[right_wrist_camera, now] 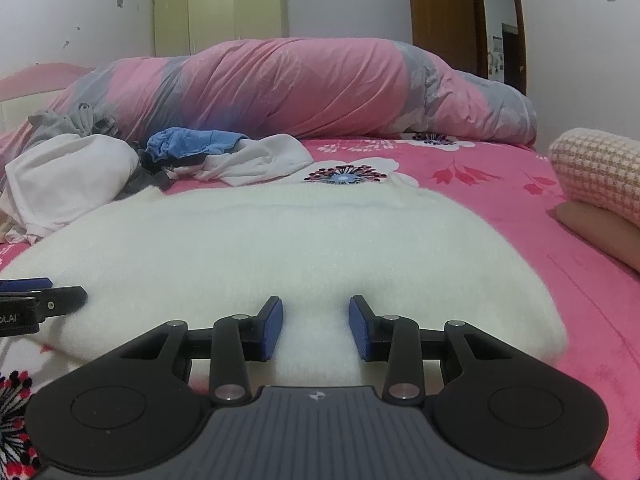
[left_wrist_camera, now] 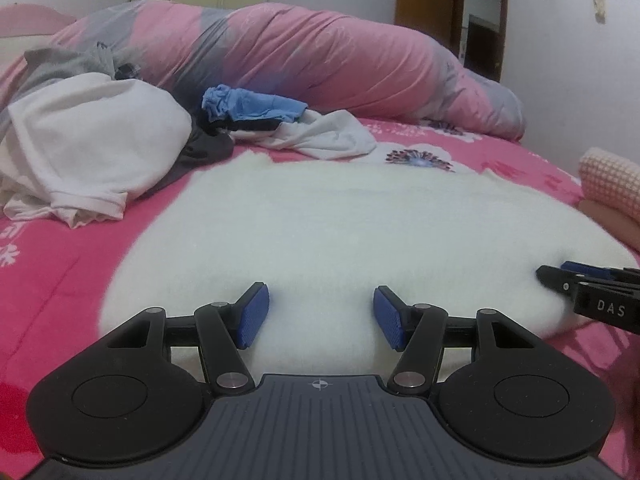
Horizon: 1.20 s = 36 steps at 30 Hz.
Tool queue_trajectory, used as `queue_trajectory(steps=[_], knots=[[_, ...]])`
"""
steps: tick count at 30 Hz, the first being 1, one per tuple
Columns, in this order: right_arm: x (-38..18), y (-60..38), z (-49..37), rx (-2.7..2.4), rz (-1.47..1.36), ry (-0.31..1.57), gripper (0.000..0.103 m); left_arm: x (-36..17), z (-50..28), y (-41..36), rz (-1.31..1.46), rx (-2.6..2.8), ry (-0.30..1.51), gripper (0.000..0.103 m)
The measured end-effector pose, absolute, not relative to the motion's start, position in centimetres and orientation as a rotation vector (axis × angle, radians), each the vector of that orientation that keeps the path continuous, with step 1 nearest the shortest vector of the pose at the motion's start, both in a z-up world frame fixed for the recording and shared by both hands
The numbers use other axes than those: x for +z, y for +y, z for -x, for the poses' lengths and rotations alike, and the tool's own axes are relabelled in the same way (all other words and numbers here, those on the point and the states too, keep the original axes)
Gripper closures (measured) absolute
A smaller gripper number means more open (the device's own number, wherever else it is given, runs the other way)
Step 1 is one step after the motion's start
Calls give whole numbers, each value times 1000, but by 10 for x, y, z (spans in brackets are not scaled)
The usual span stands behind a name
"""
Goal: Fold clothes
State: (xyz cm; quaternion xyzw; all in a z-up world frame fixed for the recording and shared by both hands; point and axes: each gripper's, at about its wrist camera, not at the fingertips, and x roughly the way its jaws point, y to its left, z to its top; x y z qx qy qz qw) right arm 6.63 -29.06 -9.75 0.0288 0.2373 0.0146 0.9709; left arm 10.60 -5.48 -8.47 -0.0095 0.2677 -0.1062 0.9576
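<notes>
1. Two grippers are mine, one in each hand; my left gripper (left_wrist_camera: 321,316) has its jaws standing apart, the blue pads clear of each other, with the near edge of the white fuzzy garment (left_wrist_camera: 320,224) showing between them; I cannot tell whether the pads press on the cloth.
2. My right gripper (right_wrist_camera: 316,328) has its jaws set narrower than the left pair; the same garment's (right_wrist_camera: 280,240) near edge lies in the gap, and I cannot tell whether anything is truly pinched.
3. That garment is spread flat on the pink flowered bedsheet (right_wrist_camera: 500,200), its near edge towards me; my left gripper is at its left part and my right at its right part; each shows at the side of the other's view.
4. Beyond it to the left is a heap of clothes: a white shirt (left_wrist_camera: 92,148), a grey piece behind it, a blue cloth (left_wrist_camera: 252,106) on dark items, and another white piece (left_wrist_camera: 332,136) trailing towards the middle.
5. A rolled pink and grey duvet (left_wrist_camera: 320,60) runs across the far side of the bed.
6. At the right edge lies a pink checked knit (right_wrist_camera: 600,168) on top of a beige piece.
7. Behind stand a pale wardrobe (right_wrist_camera: 224,12) and a brown door frame (right_wrist_camera: 440,12).
</notes>
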Motion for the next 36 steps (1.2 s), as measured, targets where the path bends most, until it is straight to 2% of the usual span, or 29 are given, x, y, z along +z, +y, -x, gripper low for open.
queue_trajectory(steps=[17, 36], knots=[[-100, -296, -62, 46, -99, 447, 64, -71, -111, -71, 0, -101, 668, 43], [-99, -295, -63, 43, -119, 453, 63, -68, -107, -89, -94, -22, 681, 38]])
